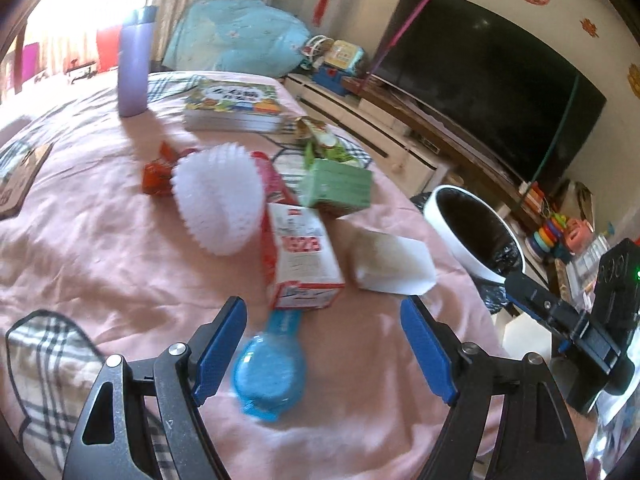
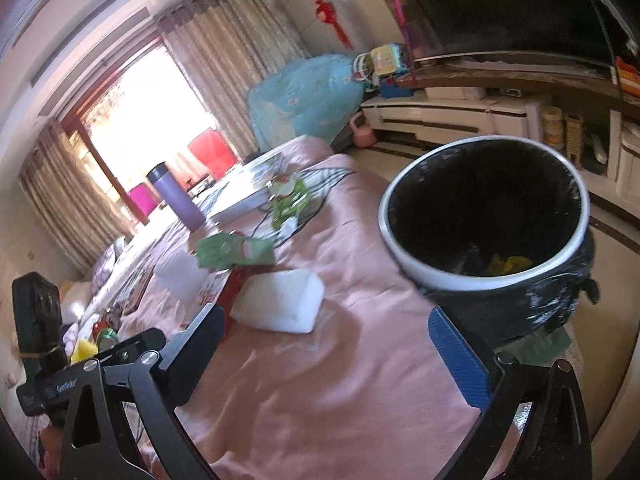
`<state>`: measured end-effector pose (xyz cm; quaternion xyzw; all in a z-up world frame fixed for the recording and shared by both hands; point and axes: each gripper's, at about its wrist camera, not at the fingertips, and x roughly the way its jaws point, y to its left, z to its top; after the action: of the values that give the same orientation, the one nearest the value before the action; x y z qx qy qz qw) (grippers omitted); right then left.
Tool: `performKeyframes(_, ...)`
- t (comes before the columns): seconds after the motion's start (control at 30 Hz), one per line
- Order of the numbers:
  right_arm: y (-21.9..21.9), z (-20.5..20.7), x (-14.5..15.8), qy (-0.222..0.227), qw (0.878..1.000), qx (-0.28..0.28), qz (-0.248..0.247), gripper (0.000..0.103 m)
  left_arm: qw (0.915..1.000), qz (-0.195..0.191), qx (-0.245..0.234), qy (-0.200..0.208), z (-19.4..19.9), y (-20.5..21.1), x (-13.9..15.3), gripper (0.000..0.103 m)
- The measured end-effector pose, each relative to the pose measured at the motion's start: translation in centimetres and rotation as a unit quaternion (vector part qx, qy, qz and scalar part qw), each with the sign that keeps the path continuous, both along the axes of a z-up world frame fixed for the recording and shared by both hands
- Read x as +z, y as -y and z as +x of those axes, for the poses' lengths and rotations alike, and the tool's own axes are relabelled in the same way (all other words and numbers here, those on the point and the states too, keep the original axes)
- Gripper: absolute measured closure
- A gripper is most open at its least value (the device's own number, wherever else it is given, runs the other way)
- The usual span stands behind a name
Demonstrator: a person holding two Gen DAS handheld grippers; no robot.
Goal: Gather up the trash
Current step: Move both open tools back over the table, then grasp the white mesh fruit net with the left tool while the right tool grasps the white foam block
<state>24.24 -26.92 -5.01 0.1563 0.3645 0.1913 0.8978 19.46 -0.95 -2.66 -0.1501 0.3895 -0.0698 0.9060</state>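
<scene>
Leftmost on the pink bedspread [image 1: 100, 240] stands a purple flask [image 1: 134, 64], with a stack of books [image 1: 232, 106] just beside it. Nearer lie the trash pieces: a red wrapper [image 1: 156, 176], a white ribbed cup [image 1: 218, 200], a red-and-white carton [image 1: 300, 256], a green carton [image 1: 336, 188] and a white foam block [image 1: 390, 260]. A blue plastic piece [image 1: 270, 372] lies between the fingers of the left tool [image 1: 324, 356], whose jaws stand open and apart from it. Further right, off the bed's edge, the black-lined bin [image 2: 484, 284] with a white rim holds some yellow scrap. The right tool [image 2: 332, 360] hovers wide open over bare bedspread, beside the bin, holding nothing.
</scene>
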Motion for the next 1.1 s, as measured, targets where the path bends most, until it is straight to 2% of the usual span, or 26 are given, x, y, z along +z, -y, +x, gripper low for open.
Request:
performKeyframes(0.47,-3.6,0.2,-0.9,-0.009,0.998,0.05,-0.029,0.001,0.9997,-0.004,0.019,-0.013,1.0,-2.5,-0.5,0.024)
performKeyframes(0.83,-5.1,2.7,-1.9,-0.029,0.994,0.092,-0.044,0.001,0.9975,0.013,0.064,-0.026,4.6,-5.5,-1.8,0.024)
performKeyframes(1.03,-6.3,3.9,-2.7,-0.046,0.992,0.103,-0.048,0.001,0.997,0.004,0.071,-0.029,7.5,-6.5,-3.0,0.028)
performKeyframes(1.1,-6.7,4.4,-3.1,-0.054,0.992,0.107,-0.05,0.001,0.9972,-0.001,0.068,-0.031,8.1,-6.6,-3.5,0.035)
